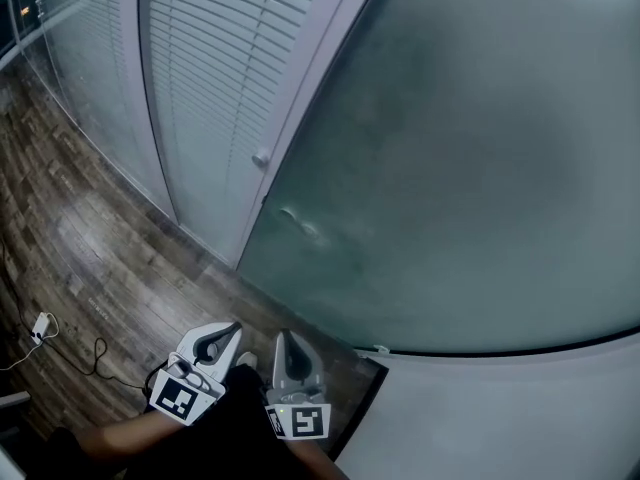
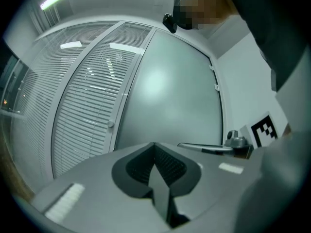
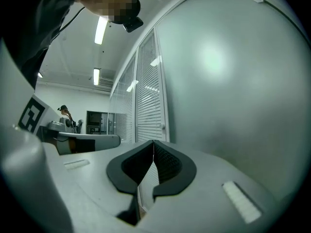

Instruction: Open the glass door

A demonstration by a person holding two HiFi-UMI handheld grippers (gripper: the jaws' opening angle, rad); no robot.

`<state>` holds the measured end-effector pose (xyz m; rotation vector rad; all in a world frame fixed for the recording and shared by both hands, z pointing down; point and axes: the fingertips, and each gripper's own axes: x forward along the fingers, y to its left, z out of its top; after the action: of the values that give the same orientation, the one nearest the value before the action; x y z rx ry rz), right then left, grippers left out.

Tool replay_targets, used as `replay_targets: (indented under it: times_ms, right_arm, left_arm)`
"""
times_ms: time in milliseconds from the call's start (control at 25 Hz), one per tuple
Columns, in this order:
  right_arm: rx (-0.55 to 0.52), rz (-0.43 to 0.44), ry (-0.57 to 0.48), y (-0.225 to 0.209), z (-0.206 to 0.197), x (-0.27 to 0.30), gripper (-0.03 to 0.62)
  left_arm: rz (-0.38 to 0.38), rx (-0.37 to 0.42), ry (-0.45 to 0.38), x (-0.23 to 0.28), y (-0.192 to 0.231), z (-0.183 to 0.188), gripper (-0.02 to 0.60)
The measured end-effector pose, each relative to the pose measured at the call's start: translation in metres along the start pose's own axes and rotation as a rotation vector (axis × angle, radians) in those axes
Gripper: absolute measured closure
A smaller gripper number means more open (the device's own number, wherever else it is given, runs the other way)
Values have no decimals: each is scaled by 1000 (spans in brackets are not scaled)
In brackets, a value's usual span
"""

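Observation:
The frosted glass door [image 1: 470, 158] fills the right of the head view, with a pale lever handle [image 1: 299, 222] near its left edge. Both grippers sit low in that view, short of the door and apart from it. My left gripper [image 1: 233, 329] is shut and holds nothing; its tips meet in the left gripper view [image 2: 154, 144]. Close beside it, my right gripper [image 1: 284, 339] is shut and empty too, its pads together in the right gripper view [image 3: 153, 142]. Both point level at the door [image 2: 170, 96] [image 3: 228, 81].
Left of the door stand glass panels with white blinds [image 1: 210, 88] and a small round knob [image 1: 261, 158]. A white wall [image 1: 500, 418] borders the door's right side. A cable with a plug [image 1: 42, 326] lies on the wooden floor. A person [image 3: 64, 113] stands far off.

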<state>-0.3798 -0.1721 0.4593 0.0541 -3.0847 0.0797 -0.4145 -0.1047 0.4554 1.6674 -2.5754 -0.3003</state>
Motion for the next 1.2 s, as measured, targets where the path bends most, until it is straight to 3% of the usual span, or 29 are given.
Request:
replay_targets:
  times_ms: [280,520,840,1200]
  right_arm:
    - [-16,10,50,-43,-22,54,588]
    - [-21,16,45,-68,-38,95,535]
    - [-8,-2,141,-91,-86,150,525]
    - [69,-77,204,-123,-120,194,479]
  left_arm:
    - [78,25,-32,19,16,11,581]
    - [146,58,-53,21,33,19,581]
    - [213,78,-98,28,52,31,581]
    - [247,87,-62,26,62,16,581]
